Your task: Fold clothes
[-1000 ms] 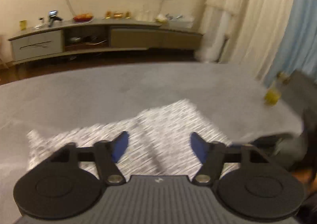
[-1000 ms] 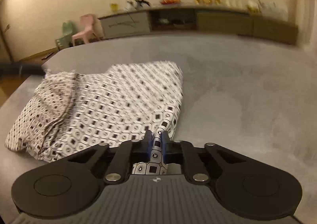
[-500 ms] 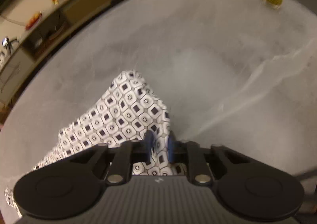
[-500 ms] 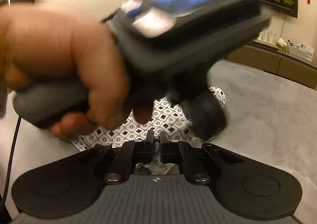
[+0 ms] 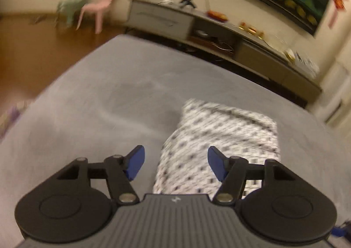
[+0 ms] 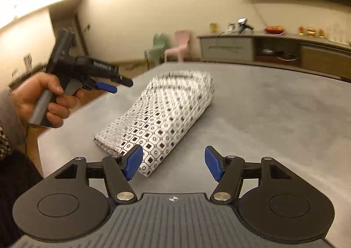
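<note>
A white cloth with a black square print (image 6: pixel 166 116) lies folded into a long narrow bundle on the grey surface (image 6: pixel 263 116). My right gripper (image 6: pixel 173 164) hovers just in front of the cloth's near end. Its jaws are opening, with only a corner of fabric by the left pad and nothing pressed. In the right wrist view a hand holds my left gripper (image 6: pixel 118 85) in the air to the left of the cloth. In the blurred left wrist view the cloth (image 5: pixel 219 133) lies below my left gripper (image 5: pixel 175 163), whose jaws are opening and grip nothing.
The grey surface ends at a left edge (image 6: pixel 65 125) over a wooden floor (image 5: pixel 39 50). A long low cabinet (image 6: pixel 274 48) with small items stands along the far wall. A pink chair (image 6: pixel 179 46) and a green chair (image 6: pixel 158 48) stand beside it.
Both grippers were shut on the cloth's edge and have let go, and their jaws now stand apart. The left hand swung over the cloth and back to the left. The cloth now lies folded narrower.
</note>
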The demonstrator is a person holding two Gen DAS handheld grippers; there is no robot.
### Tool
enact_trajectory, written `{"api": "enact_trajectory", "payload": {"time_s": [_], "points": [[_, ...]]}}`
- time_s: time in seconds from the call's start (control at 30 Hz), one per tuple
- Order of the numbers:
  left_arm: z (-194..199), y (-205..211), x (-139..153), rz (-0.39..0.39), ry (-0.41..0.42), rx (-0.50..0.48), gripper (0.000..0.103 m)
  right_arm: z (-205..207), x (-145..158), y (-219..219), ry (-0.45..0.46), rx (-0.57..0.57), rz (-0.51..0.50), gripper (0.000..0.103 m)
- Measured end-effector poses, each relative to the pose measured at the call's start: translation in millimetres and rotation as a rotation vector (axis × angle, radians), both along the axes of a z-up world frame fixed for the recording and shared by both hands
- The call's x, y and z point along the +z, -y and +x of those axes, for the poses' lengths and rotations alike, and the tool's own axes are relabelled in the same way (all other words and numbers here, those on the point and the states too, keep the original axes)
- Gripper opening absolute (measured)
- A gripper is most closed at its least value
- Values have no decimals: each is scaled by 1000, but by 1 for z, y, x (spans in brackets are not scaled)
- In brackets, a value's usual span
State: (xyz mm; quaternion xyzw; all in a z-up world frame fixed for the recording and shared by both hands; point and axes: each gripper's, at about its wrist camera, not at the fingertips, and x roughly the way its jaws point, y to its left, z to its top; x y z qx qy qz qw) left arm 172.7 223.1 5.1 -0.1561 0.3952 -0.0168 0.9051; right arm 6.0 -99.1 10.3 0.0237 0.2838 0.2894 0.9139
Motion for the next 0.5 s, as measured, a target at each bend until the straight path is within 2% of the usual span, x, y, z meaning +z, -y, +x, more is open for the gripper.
{"api": "enact_trajectory", "payload": {"time_s": [0.07,0.17,0.23,0.27,0.33,0.37,0.4,0.5], "points": [[3,-8,-11,-29,-39,15,57,7,-4,-31,17,45,-42,65],[11,-1,-22,-10,-74,-46,54,19,-7,-69,38,107,-92,63],[3,20,-29,-1,-101,-126,48,36,-12,-83,7,80,-167,54],[-3,33,-29,3,-100,-183,48,48,-15,-85,-20,48,-218,44],[-11,62,-24,-1,-66,-314,46,68,-21,-63,-60,-53,-276,43],[-14,69,-20,-14,-42,-353,40,78,-24,-51,-79,-104,-304,43],[-16,72,-15,-30,-15,-365,40,85,-24,-29,-79,-184,-336,43],[-6,50,-3,-81,56,-249,41,91,-14,31,-102,-348,-342,44]]}}
